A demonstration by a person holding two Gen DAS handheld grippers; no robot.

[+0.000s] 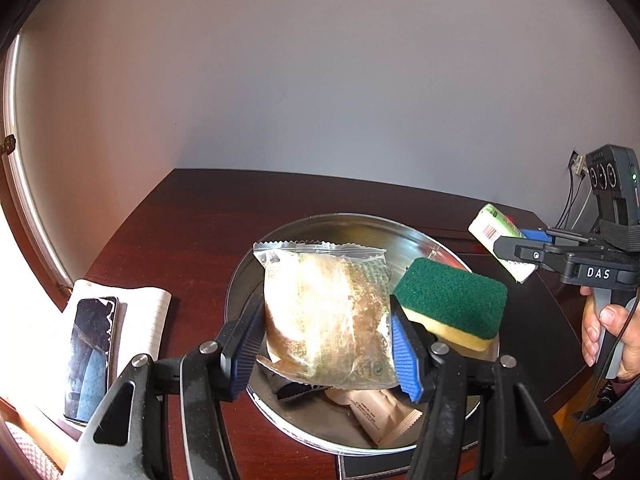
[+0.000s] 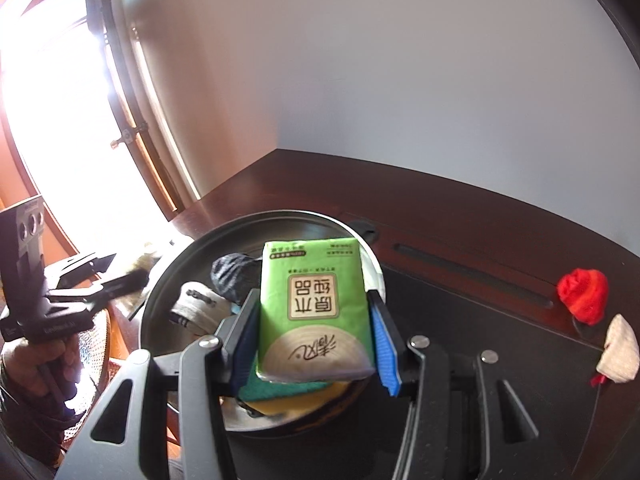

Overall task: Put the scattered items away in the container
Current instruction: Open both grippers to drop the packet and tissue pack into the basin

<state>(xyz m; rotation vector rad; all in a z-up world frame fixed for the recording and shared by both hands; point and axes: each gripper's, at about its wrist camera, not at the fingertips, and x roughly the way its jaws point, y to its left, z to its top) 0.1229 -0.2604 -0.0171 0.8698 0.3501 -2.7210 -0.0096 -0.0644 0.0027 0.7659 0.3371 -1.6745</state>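
Currently we see the round metal tin [image 1: 256,264] on the dark wooden table [image 1: 180,216] holding a green-and-yellow sponge [image 1: 452,300] propped against its right rim, a brown paper sachet [image 1: 380,412], a dark fabric piece [image 2: 232,272] and a pale roll [image 2: 196,304]. Our left gripper [image 1: 326,340], angled downward, clamps a clear bag of brownish contents [image 1: 324,312] over the tin. Our right gripper [image 2: 312,340] pinches a green tissue pack [image 2: 316,304] above the sponge, also tilted down. Well right of the tin, a red ball [image 2: 582,292] and a beige pouch [image 2: 618,352] lie on the table.
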